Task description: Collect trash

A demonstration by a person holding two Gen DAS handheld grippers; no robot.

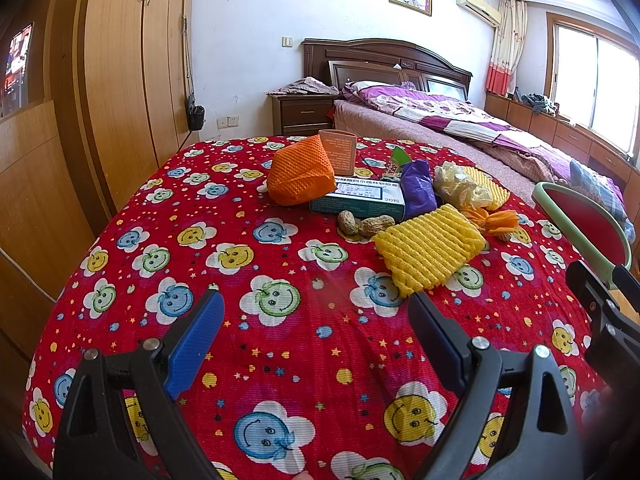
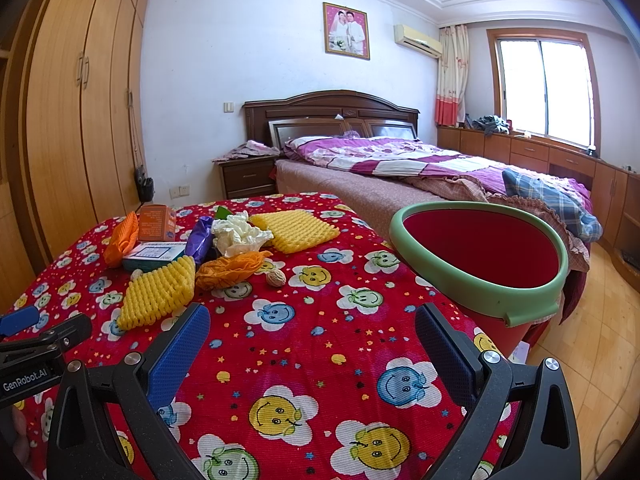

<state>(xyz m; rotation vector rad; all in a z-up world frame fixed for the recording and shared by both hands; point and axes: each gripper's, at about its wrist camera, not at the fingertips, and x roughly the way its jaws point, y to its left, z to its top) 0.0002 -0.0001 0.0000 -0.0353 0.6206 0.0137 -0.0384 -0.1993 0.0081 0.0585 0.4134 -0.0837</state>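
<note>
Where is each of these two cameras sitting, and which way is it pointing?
Left wrist view: rides on the left gripper, looking forward across the red smiley tablecloth at the trash pile and the bed beyond; its own blue-padded fingers show, open, and the right gripper at the right edge.
Right wrist view: rides on the right gripper, facing the same way from further right, beside the red bin with the green rim; its open fingers show.
Both share the tablecloth, the near yellow foam net and the bed.

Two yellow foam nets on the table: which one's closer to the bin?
The far net, lying flat behind the tissue, toward the bin. The other net sits near the left claw.
</note>
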